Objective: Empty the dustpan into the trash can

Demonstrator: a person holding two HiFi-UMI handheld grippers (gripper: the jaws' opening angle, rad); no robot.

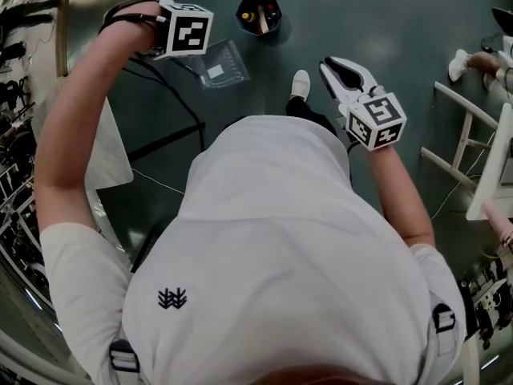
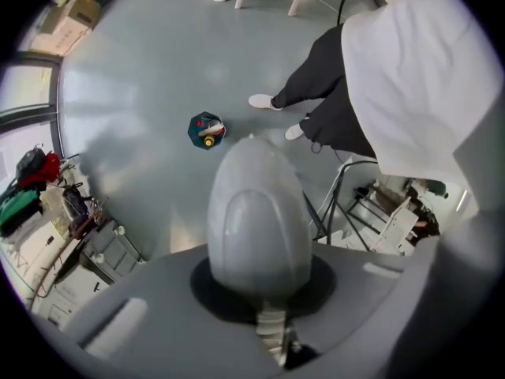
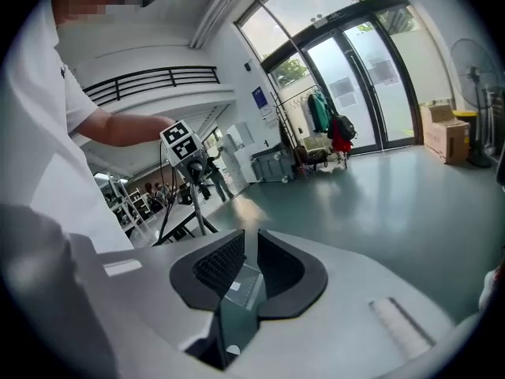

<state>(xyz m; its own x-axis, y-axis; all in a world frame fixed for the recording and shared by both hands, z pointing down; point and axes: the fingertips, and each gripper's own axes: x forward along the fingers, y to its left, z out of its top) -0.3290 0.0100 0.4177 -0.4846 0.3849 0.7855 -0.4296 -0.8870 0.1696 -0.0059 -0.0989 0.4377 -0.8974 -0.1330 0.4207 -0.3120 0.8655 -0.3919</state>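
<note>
Both held nothing: left gripper (image 2: 256, 212) clenched, right gripper (image 3: 246, 243) slightly parted; the apparent clear dustpan (image 1: 215, 68) lay near-left of the small trash can (image 1: 242, 16), whose narrow mouth would likely cause spills.

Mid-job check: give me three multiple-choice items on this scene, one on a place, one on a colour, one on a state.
1. Where is the dark bin? A. on a chair; B. on the floor, ahead of the person; C. held in a gripper.
2. What colour is the person's shirt? A. red; B. black; C. white.
3. What state is the bin in? A. upright, things inside; B. tipped over; C. lidded.
Answers: 1 B, the head view shows it standing on the floor beyond the shoe; 2 C, white cloth fills that view; 3 A, its open top shows yellow and red items.
</note>
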